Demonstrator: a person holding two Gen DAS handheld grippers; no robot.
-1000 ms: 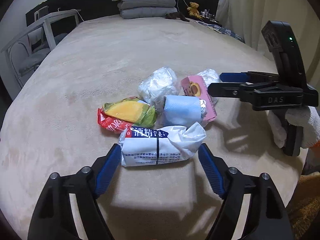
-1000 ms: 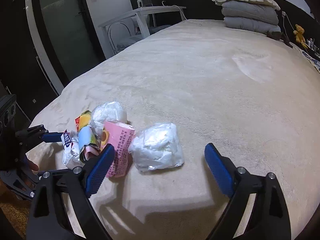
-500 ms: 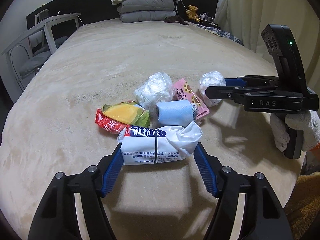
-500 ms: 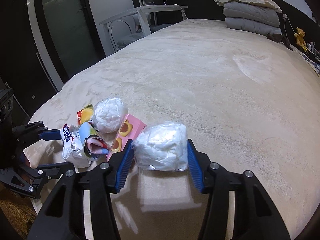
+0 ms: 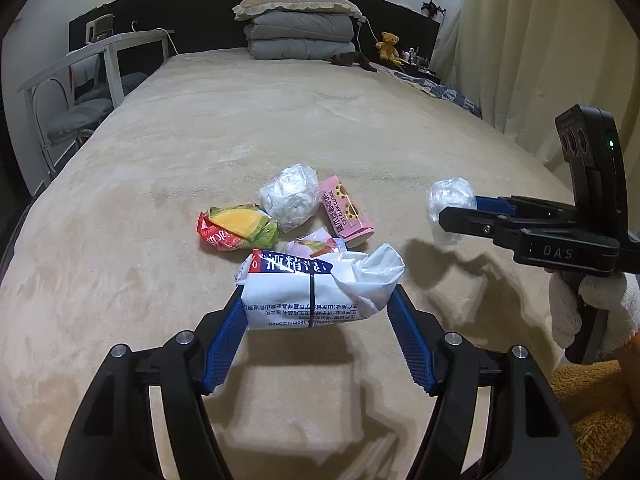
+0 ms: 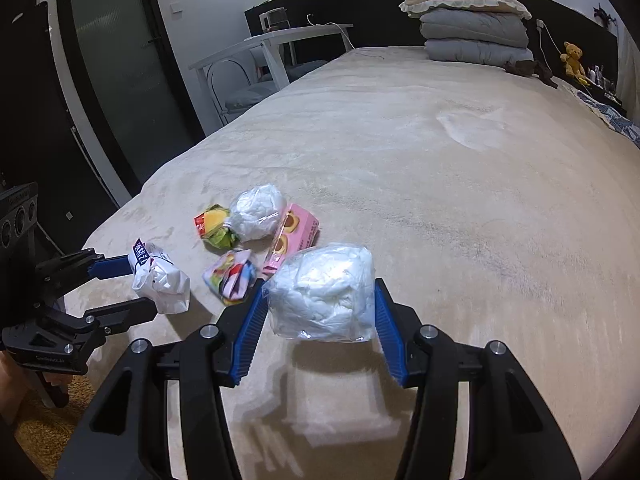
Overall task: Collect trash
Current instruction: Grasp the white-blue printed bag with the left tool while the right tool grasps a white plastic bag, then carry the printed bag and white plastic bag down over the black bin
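Observation:
My left gripper is shut on a white wipes packet with blue print, held just above the bed. My right gripper is shut on a crumpled clear plastic ball, also lifted off the blanket; in the left wrist view that ball sits at the right gripper's tips. On the bed remain a second plastic ball, a pink cookie box, a yellow-green-red wrapper and a small colourful wrapper.
The beige blanket covers a wide bed. Folded bedding and a pillow lie at the headboard, a teddy bear beside them. A white table with a chair stands left. A gloved hand holds the right gripper. Curtains hang at right.
Both grippers closed on their items and lifted them off the blanket. The right one pulled the plastic ball away from the pile. The blue wrapper behind the packet now shows a colourful side.

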